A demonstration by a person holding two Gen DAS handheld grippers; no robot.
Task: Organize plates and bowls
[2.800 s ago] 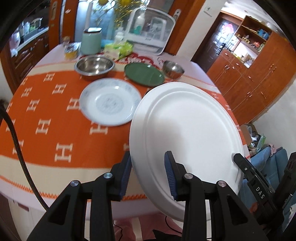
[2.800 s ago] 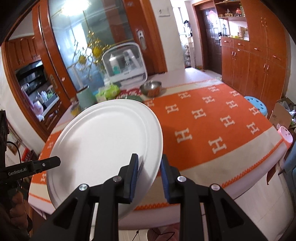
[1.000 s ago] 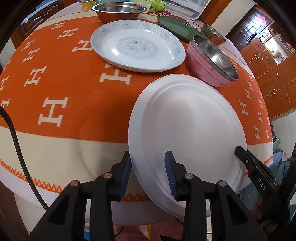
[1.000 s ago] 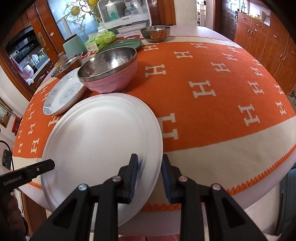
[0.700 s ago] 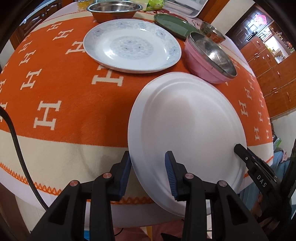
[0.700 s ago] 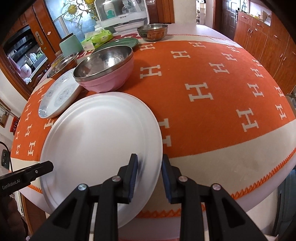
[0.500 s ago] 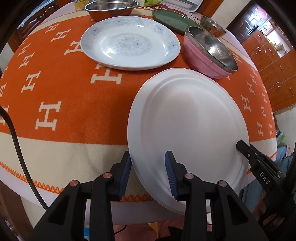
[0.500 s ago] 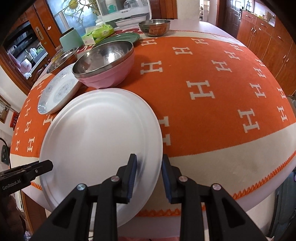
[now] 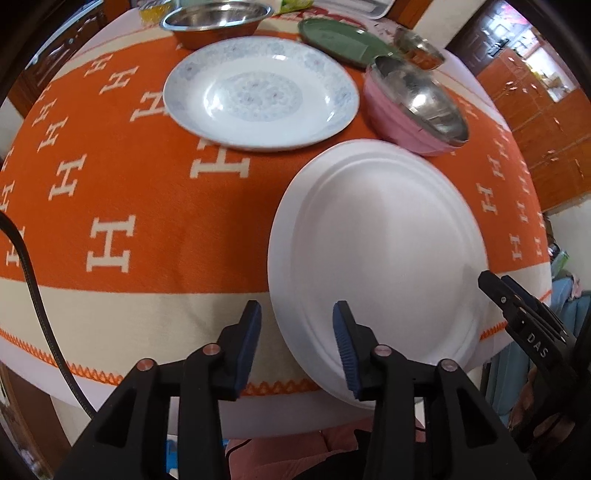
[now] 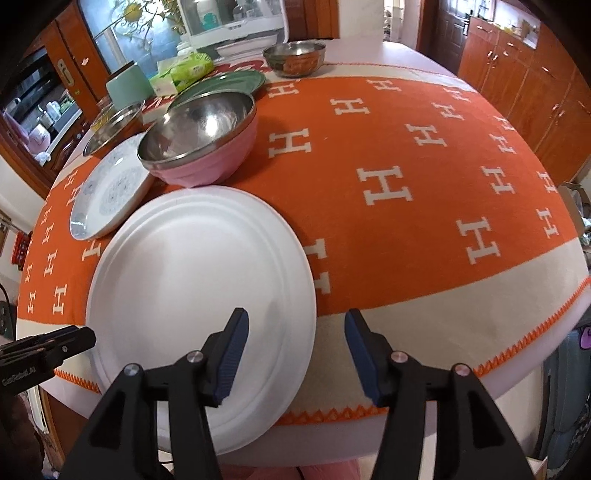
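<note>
A large white plate [image 9: 380,258] [image 10: 199,288] lies on the orange tablecloth [image 9: 147,192] at the table's near edge, its near rim jutting past the edge. My left gripper [image 9: 297,339] straddles the plate's left rim; its jaws are opening and the pads stand off the rim. My right gripper [image 10: 295,336] straddles the right rim, its jaws also opening, with a wide gap and nothing pressed. Each gripper shows at the side of the other's view: the right gripper [image 9: 524,317] and the left gripper [image 10: 48,347].
Behind the white plate stand a pink bowl with a steel lining [image 9: 413,107] [image 10: 203,136] and a blue-patterned plate [image 9: 258,96] [image 10: 110,192]. Farther back are a green plate [image 9: 343,40], a wide steel bowl [image 9: 218,18] and a small steel bowl [image 10: 295,57]. Wooden cabinets line the right.
The white plate came down from mid-air onto the table. Both grippers, shut on its rim until half a second ago, have spread their jaws and let go.
</note>
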